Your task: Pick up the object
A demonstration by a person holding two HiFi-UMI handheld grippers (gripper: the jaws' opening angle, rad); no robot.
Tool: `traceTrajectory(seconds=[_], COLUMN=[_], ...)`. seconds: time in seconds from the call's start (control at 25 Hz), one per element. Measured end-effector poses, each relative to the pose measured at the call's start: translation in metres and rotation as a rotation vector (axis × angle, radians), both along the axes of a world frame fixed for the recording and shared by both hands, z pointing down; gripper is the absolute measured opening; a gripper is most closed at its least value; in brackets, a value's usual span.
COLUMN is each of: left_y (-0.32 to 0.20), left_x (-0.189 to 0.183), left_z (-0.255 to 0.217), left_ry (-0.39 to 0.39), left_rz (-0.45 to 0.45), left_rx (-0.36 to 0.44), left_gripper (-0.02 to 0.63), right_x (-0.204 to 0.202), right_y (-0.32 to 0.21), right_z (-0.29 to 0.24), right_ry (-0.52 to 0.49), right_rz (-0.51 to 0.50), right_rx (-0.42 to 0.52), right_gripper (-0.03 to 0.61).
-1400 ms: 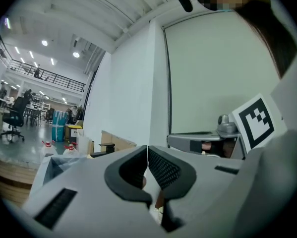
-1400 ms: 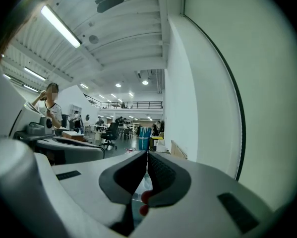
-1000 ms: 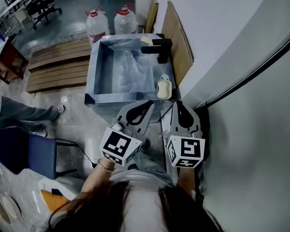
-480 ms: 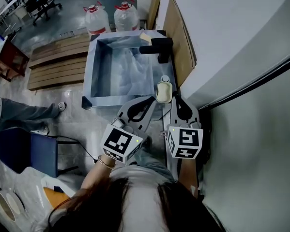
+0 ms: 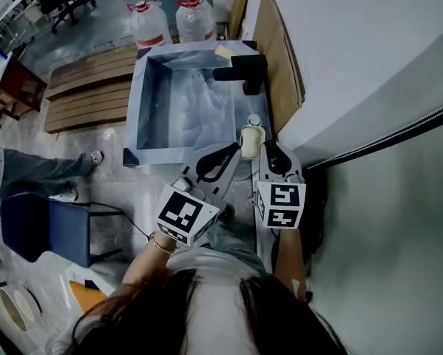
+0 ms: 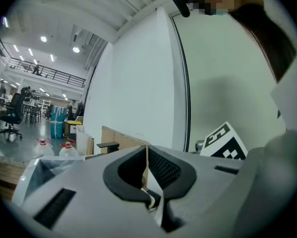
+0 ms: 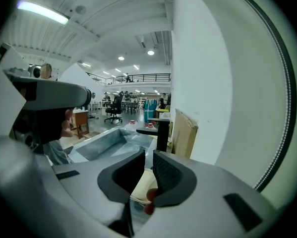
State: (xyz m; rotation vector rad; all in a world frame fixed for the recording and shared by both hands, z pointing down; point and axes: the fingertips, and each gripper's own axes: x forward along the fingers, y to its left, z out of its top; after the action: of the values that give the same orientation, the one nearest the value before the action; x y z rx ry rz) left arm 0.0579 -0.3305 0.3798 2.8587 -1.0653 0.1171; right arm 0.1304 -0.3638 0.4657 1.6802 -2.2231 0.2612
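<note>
A cream, dish-like object (image 5: 251, 140) lies on the right rim of a steel sink (image 5: 143, 102). A black faucet (image 5: 243, 69) stands farther along that rim. My right gripper (image 5: 267, 146) has its tips right beside the object. In the right gripper view the object (image 7: 141, 187) shows low beyond my right gripper (image 7: 148, 155). Its jaws are drawn together to a thin slit, with nothing in them. My left gripper (image 5: 233, 149) reaches the sink's near right corner, just left of the object. In its own view my left gripper (image 6: 147, 150) is shut and empty.
Two water jugs (image 5: 151, 21) stand beyond the sink. Cardboard sheets (image 5: 280, 50) lean on the white wall (image 5: 369, 87) to the right. A wooden pallet (image 5: 80, 95), a person's leg (image 5: 36, 170) and a blue chair (image 5: 47, 228) are on the left.
Both grippers have moved forward to the sink's near right corner. The right one's tips now lie next to the cream object. Neither gripper's jaws have changed.
</note>
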Motion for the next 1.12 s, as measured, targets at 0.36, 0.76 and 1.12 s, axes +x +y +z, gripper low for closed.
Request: traceTrajectory(seconds=[0.36,0.76,1.12], left_y=[-0.016,-0.037,-0.051], left_x=[0.002,0.01,0.009], left_z=[0.009,0.021,0.032], left_ry=[-0.018,-0.046,-0.069], left_rz=[-0.014,-0.002,-0.011], left_rx=[-0.04,-0.043,-0.064], left_gripper=[0.009,0.009,0.009], right_x=[0.007,0.014,0.021], right_y=[-0.024,-0.043,-0.055], right_z=[0.045,0.1,0.135], right_ry=[0.045,0.045,0.023], right_rz=[-0.008,0.007,0.038], right_rx=[-0.096,-0.229,-0.303], right_gripper=[0.057,0.075,0.078])
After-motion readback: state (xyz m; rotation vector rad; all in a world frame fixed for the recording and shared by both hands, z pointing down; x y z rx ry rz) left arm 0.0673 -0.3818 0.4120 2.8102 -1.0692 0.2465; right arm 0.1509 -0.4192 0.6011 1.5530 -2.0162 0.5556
